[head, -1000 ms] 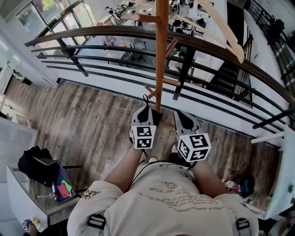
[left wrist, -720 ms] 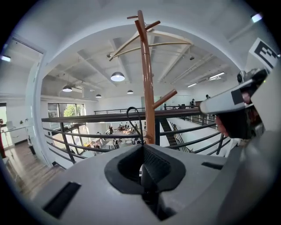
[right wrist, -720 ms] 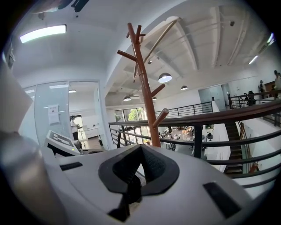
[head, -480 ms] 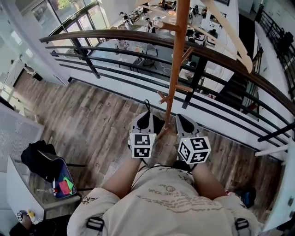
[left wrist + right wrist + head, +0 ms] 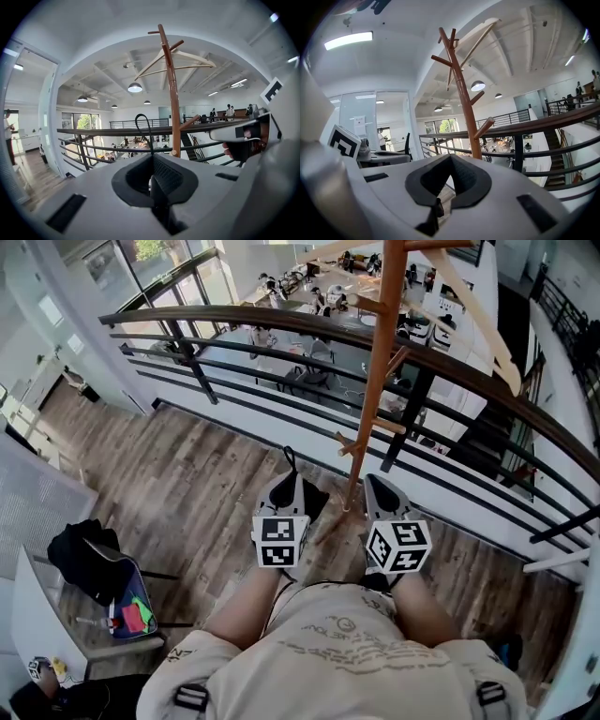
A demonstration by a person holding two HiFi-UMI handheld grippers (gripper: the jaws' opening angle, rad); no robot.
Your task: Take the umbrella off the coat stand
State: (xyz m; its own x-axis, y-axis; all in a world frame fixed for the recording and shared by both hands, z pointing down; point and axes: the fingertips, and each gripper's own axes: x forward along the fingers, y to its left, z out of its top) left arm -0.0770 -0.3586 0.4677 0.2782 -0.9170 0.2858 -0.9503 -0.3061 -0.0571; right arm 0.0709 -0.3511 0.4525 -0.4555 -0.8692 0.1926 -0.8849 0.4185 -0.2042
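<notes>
wood floor by a railing [image 5: 281, 322], stand [image 5: 373, 390] just ahead. left hand-held gripper [image 5: 153, 177] is clenched on the dark umbrella [image 5: 158, 194], strap [image 5: 142, 123] looping up, seemingly off the pegs; right hand-held gripper [image 5: 439, 199] closed, empty. best to draw back low, strap clear of pegs

Smooth semi-gloss wood coat stand [image 5: 173, 103] past the matt grey plastic fingers [image 5: 93, 187] (black cord loop [image 5: 149, 137] nipped between them), dark metal railing [image 5: 113, 131].

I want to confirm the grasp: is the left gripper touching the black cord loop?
Touching. The left gripper view shows the black cord loop rising from between the closed fingers of the left gripper, which pinch its lower end.
</notes>
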